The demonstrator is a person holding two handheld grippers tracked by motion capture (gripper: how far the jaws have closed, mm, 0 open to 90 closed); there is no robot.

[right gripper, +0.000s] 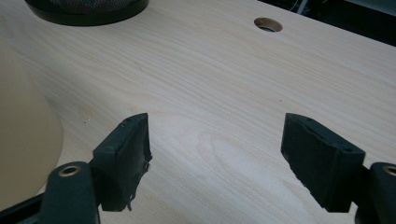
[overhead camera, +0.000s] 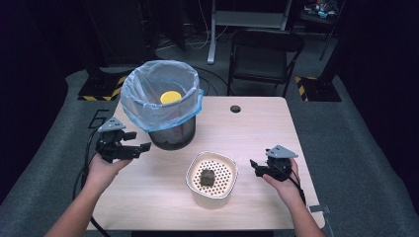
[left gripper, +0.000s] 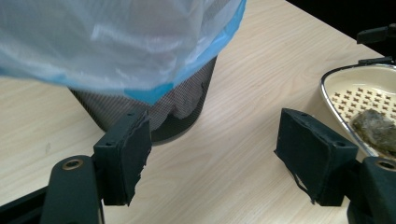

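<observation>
A black mesh bin [overhead camera: 170, 133] lined with a pale blue bag [overhead camera: 160, 89] stands at the table's far left, with a yellow disc [overhead camera: 171, 97] inside. A white perforated bowl [overhead camera: 193, 170] near the front holds a dark lump [overhead camera: 207, 177]. My left gripper [overhead camera: 141, 140] hovers just left of the bin, open, with nothing between its pads. In the left gripper view it [left gripper: 212, 154] faces the bin's base [left gripper: 187, 102], with the bowl [left gripper: 327, 88] and lump [left gripper: 376, 130] to the right. My right gripper [overhead camera: 254, 168] sits right of the bowl, open and empty [right gripper: 217, 149].
A round cable hole [overhead camera: 235, 108] lies in the table's far middle, also seen from the right gripper [right gripper: 267, 23]. The bowl's wall [right gripper: 23, 140] is close on that gripper's left. A dark folding chair [overhead camera: 264, 54] stands behind the table.
</observation>
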